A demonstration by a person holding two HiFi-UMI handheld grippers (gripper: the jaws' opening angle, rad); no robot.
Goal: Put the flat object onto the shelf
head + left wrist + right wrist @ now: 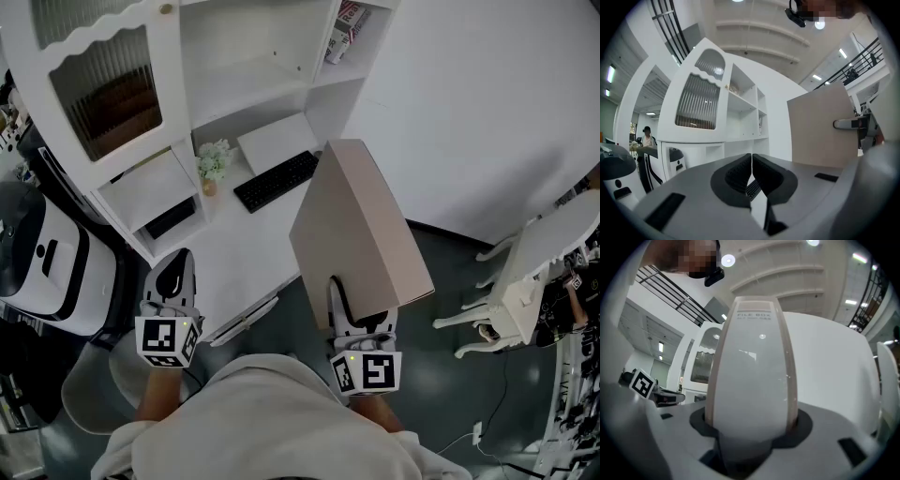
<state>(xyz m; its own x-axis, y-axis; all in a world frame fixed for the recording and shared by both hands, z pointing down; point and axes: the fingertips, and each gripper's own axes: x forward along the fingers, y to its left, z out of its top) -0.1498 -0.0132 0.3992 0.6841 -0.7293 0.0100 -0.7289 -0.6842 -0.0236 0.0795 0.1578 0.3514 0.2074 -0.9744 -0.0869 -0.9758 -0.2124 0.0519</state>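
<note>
Mainly the risk starts at the right gripper: it holds the file box by one narrow end only, so the long beige body reaches far ahead of the jaws; my guess is the box could sag, twist or slip in the pads when swung toward the shelf, because a big panel is pinched at one small spot; next outward, in the head view the box's far end lies just beside the keyboard and near the small plant on the white desk, so a low approach could knock either one; further out, the shelf openings look tight for this box, so a tilted or off-line entry could catch a divider and jam; a red-and-white carton already stands in the upper right compartment, so there is less room there. Grip: the right gripper view shows the jaws part-way apart with the pads pressed on both sides of the box's rounded spine, print there reads FILE BOX; the box stands on edge in the air, level with the gripper, not yet on any shelf and apart from the unit; the left gripper has its jaws together, pads touching, nothing between them; it is carried level to the left of the box, giving the box no support.
</note>
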